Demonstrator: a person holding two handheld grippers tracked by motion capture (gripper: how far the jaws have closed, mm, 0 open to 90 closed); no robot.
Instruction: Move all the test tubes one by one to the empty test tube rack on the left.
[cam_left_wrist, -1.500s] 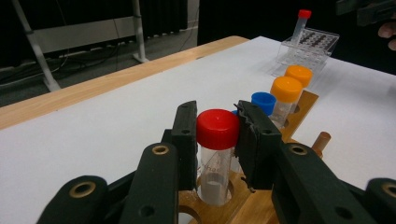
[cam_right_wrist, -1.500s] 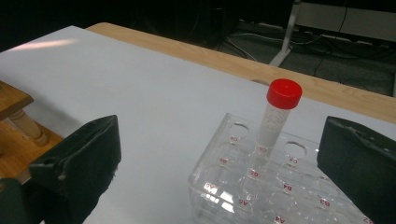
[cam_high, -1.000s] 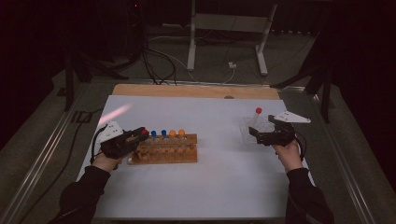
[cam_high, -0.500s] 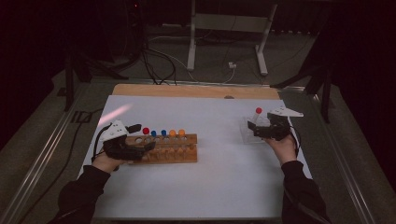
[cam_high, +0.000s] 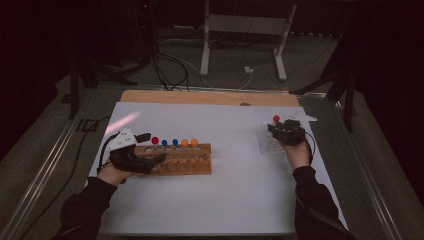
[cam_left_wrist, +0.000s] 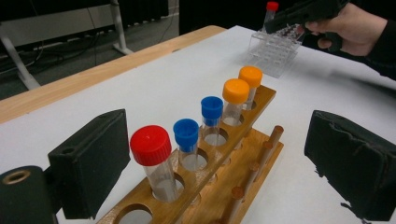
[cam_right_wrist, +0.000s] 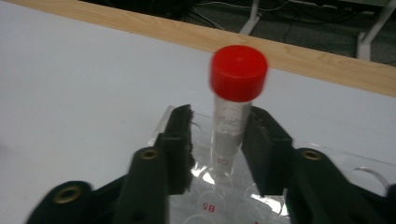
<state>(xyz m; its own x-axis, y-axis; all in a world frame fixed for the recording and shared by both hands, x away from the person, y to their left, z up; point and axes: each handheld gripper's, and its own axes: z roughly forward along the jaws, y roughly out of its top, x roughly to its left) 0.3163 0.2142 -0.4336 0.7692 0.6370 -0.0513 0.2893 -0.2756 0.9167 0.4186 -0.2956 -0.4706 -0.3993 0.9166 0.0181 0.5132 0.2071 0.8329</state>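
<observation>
Red-capped tube (cam_right_wrist: 231, 116) stands between the right tool's (cam_right_wrist: 217, 140) closing jaws, left pad apart; left tool (cam_left_wrist: 219, 163) gapes.

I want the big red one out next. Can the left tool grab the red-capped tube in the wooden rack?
Probably yes. The left tool is open, with the red-capped tube just ahead, nearer its left pad. Nothing blocks the way; the blue-capped tube stands close behind it in the wooden rack.

Dim room, dark surround; white mat lit from above; red cap motion-blurred, gripper views sharper
</observation>
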